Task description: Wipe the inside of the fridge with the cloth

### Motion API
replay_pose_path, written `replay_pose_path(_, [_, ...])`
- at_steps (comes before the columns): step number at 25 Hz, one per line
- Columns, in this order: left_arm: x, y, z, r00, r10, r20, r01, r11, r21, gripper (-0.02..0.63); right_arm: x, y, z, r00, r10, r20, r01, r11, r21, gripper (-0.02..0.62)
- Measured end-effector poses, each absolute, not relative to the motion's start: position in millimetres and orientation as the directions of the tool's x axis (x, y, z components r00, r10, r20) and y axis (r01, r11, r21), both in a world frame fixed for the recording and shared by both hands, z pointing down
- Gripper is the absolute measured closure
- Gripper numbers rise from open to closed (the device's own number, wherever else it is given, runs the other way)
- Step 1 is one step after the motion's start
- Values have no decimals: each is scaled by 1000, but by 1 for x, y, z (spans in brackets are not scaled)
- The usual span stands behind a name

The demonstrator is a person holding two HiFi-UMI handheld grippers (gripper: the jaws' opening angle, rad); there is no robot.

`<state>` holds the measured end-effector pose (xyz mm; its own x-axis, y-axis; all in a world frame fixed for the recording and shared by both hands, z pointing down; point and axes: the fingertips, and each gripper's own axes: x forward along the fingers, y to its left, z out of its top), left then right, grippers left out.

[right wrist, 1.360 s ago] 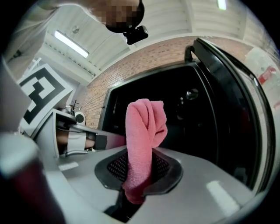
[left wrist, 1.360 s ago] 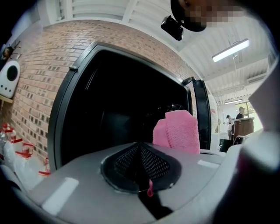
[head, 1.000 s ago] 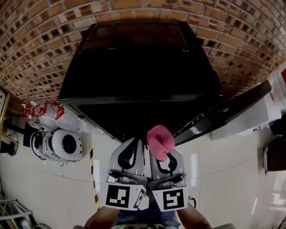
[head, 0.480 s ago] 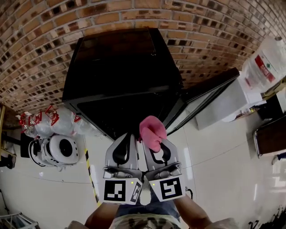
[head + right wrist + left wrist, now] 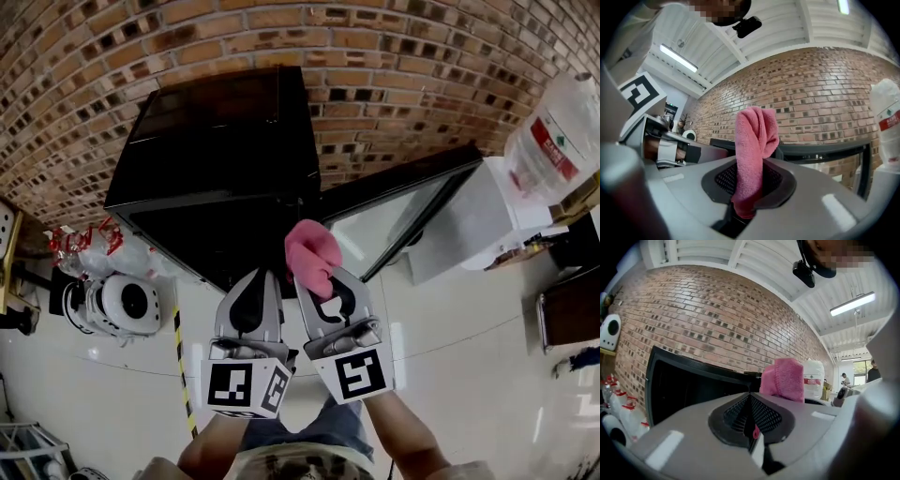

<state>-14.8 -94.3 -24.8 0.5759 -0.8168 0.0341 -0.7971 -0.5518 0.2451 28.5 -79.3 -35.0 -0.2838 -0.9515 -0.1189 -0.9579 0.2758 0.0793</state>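
Pink terry cloth (image 5: pixel 754 140) stands bunched out of the right gripper (image 5: pixel 750 165), whose jaws are clamped on its lower end; most of the fabric flops loose above them. Just to its left, the left gripper (image 5: pixel 750 398) has its jaws pressed together with nothing plainly between them. Both hang near the person, short of the black fridge (image 5: pixel 216 178), whose door (image 5: pixel 403 211) is swung open to the right. Wiping looks not yet begun. The risk, as I judge it, is that hard rubbing on the dark inner walls drags the lightly pinched cloth free, or that the right gripper clips the door edge going in.
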Motion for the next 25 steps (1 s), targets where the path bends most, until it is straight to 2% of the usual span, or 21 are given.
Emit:
replay_pose_path(6, [33, -81, -20, 523, -850, 59, -837, -499, 226, 592, 67, -74, -29, -396, -910, -127, -917, 384, 104, 534])
replay_pose_path(11, [60, -80, -25, 469, -882, 54, -869, -450, 205, 592, 118, -76, -17, -417, -905, -85, -904, 403, 141, 535])
replay_pose_path(21, [108, -69, -14, 446, -889, 106, -888, -425, 175, 594, 242, -96, 7, -308, -948, -80, -945, 295, 144, 535])
replay_pose_path(25, [114, -66, -6, 464, -874, 143, -883, -443, 156, 594, 291, -106, 17, -219, -973, -68, -970, 209, 124, 535])
